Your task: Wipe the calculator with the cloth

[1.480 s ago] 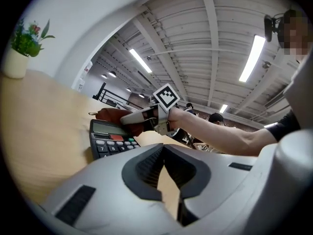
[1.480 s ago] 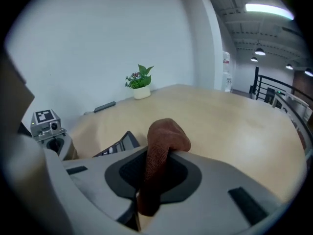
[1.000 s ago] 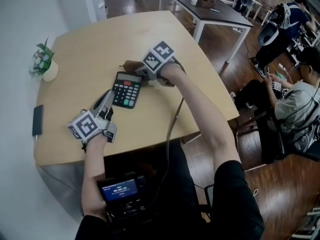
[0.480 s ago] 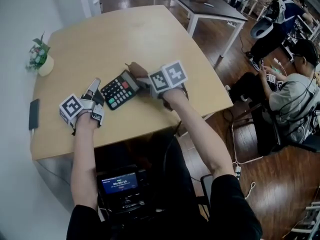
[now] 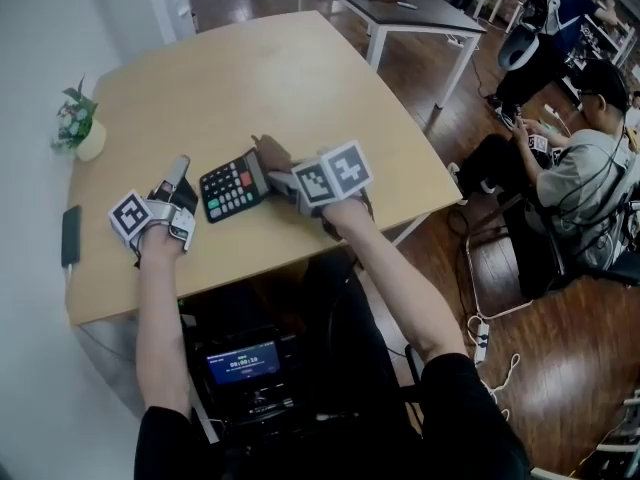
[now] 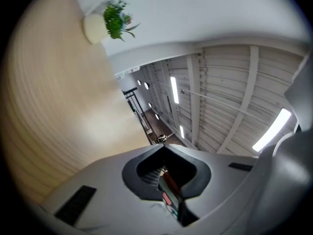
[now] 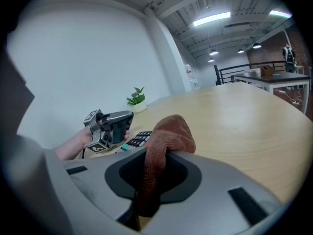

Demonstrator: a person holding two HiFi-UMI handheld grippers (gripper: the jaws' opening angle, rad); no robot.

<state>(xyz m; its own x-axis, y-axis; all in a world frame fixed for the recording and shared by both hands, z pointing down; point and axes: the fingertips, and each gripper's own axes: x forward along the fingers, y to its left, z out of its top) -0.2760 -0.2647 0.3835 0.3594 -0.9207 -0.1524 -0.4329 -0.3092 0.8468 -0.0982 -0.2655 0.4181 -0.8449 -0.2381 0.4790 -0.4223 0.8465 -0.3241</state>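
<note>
At the far left the potted plant point(image 5: 78, 126) and the phone point(image 5: 70, 236) sat well clear of the work, so I saw no danger there; the left gripper point(image 5: 185, 176) was clamped tight on the left edge of the calculator point(image 5: 232, 186), whose coloured keys showed between its jaws; that thin pinch looked to me the weak point, since a firm sweep could lever the calculator round or pull it free, and it lay not far from the edge of the table point(image 5: 300, 78) nearest the person; to its right the brown cloth point(image 5: 268, 152) rested against the calculator's far end, gripped fast in the right gripper point(image 5: 287, 175); only a small bunch stuck out, so the hard shell might scrape or press the keys instead.
</note>
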